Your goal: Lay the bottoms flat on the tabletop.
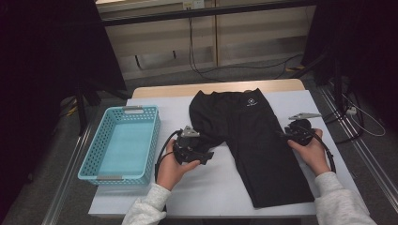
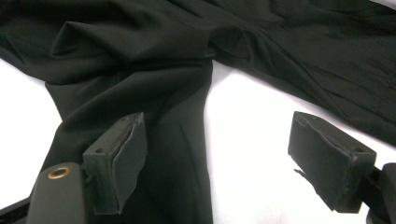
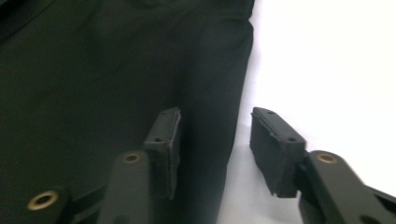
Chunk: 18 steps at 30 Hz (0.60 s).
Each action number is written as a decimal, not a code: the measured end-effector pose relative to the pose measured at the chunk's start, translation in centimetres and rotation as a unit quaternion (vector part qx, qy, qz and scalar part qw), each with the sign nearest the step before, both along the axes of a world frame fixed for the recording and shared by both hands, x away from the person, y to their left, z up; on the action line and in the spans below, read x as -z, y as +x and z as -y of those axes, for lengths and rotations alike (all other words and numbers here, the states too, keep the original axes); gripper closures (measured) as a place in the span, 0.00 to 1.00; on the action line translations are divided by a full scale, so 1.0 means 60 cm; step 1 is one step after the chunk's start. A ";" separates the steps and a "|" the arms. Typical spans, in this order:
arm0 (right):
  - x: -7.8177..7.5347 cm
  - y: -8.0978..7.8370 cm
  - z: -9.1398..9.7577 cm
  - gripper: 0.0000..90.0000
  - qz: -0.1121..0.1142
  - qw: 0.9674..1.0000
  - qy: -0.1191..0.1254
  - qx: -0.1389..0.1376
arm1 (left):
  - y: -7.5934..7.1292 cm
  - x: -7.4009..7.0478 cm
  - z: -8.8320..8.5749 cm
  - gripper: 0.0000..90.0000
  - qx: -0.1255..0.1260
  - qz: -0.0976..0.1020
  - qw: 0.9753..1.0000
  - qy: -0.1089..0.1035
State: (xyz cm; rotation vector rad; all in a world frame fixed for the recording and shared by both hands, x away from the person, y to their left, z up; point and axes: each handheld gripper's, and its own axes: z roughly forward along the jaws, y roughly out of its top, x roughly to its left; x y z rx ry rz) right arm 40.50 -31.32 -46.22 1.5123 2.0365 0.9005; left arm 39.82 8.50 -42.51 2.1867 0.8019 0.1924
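A: From the high view, your shorts (image 1: 248, 140) lie flat on the worktop (image 1: 216, 187), right of the basket (image 1: 123, 143). Soft, light, floppy; pinch hems.

B: Left gripper (image 2: 215, 158) view?

A: Jaws wide, level, empty, straddling the bunched leg.

B: Right gripper (image 3: 215, 144) view?

A: Jaws narrower, astride the side edge, not yet pinching.

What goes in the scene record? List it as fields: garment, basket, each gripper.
garment: black shorts, spread on the white sheet, one leg bunched at the person's left
basket: blue basket left of the shorts, nothing in it
left gripper: jaws wide, over the bunched leg's edge, not pressing
right gripper: jaws apart, straddling the shorts' outer edge, no grip yet
logo: small white mark near the waistband
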 end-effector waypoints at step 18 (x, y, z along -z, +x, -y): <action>-0.004 -0.003 0.011 1.00 -0.005 1.000 0.003 -0.009 | 0.001 -0.006 -0.008 0.22 -0.008 0.007 1.000 -0.006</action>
